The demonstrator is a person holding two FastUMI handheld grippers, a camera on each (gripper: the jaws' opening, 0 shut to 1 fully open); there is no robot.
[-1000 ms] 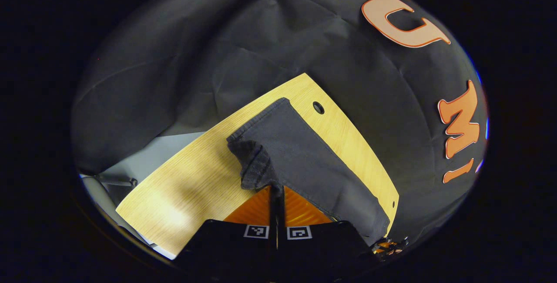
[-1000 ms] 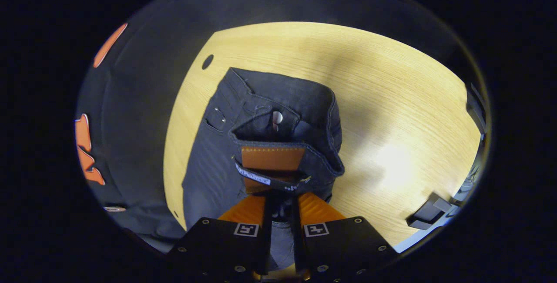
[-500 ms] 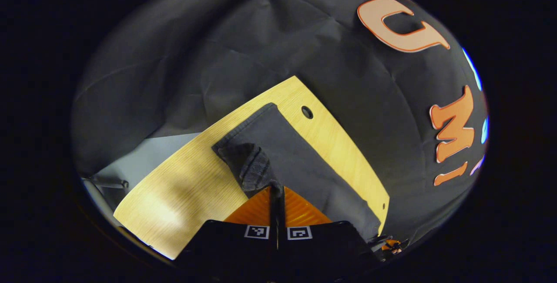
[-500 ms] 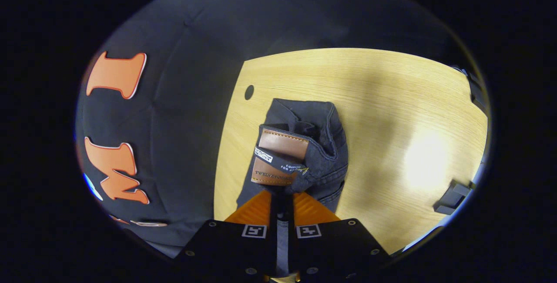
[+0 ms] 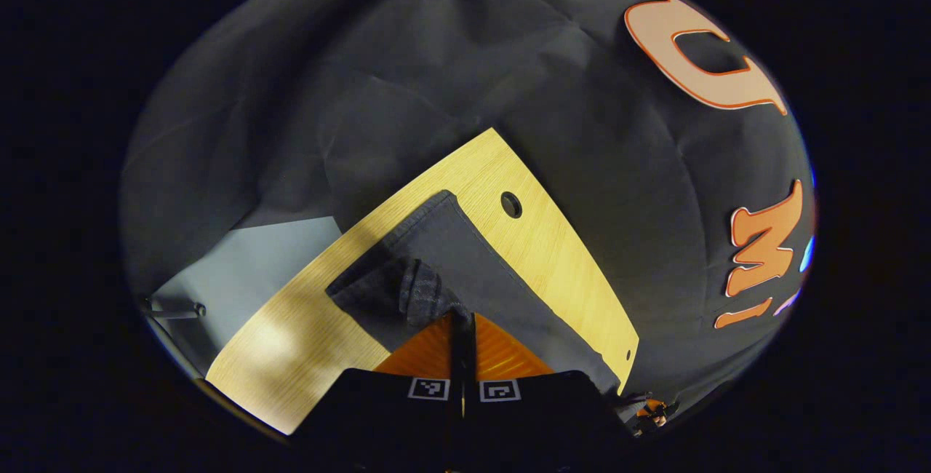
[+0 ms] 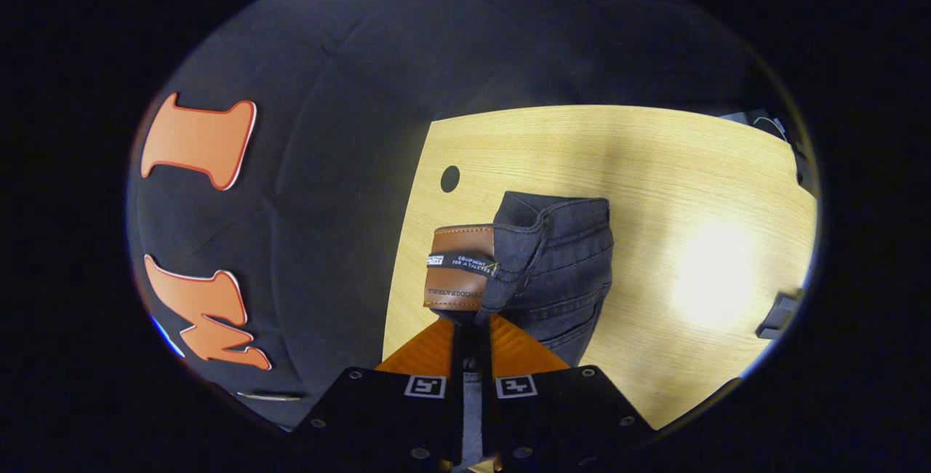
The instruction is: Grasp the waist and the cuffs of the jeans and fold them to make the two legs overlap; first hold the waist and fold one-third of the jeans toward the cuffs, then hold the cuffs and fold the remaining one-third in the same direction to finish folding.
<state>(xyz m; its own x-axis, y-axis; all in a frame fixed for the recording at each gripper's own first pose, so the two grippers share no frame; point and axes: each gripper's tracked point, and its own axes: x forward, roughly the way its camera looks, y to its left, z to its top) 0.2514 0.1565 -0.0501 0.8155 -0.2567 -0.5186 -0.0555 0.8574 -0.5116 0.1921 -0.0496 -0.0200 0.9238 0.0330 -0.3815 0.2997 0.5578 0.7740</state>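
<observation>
While the left gripper (image 5: 461,316) sits at the bottom centre of the left gripper view, its two fingers are pressed together on a bunched corner of the jeans (image 5: 465,269), with only a thin dark line between them. From that pinched corner the dark denim runs up to a hemmed cuff edge (image 5: 418,215) near the middle of the frame and stretches down toward the lower right along the table (image 5: 305,327). A round hole (image 5: 511,204) in the light wooden tabletop lies just right of the cuff edge, apart from the cloth. Pale floor (image 5: 240,262) shows at the left, beyond the table edge.

In the right gripper view, the right gripper (image 6: 473,327) at the bottom centre has its fingers closed tight on the waist of the jeans (image 6: 560,262), gripping just below the brown leather patch (image 6: 458,267). A narrow black woven tag (image 6: 462,263) crosses the patch. The waistband is folded over itself, and stitched denim falls to the right of the patch and down behind the fingers. The table (image 6: 691,189) fills the right half of the frame, with a bright glare spot at the right and its round hole (image 6: 450,178) at the upper left of the jeans, not touching them. A dark object (image 6: 777,313) sits at the far right edge; what it is cannot be told.
</observation>
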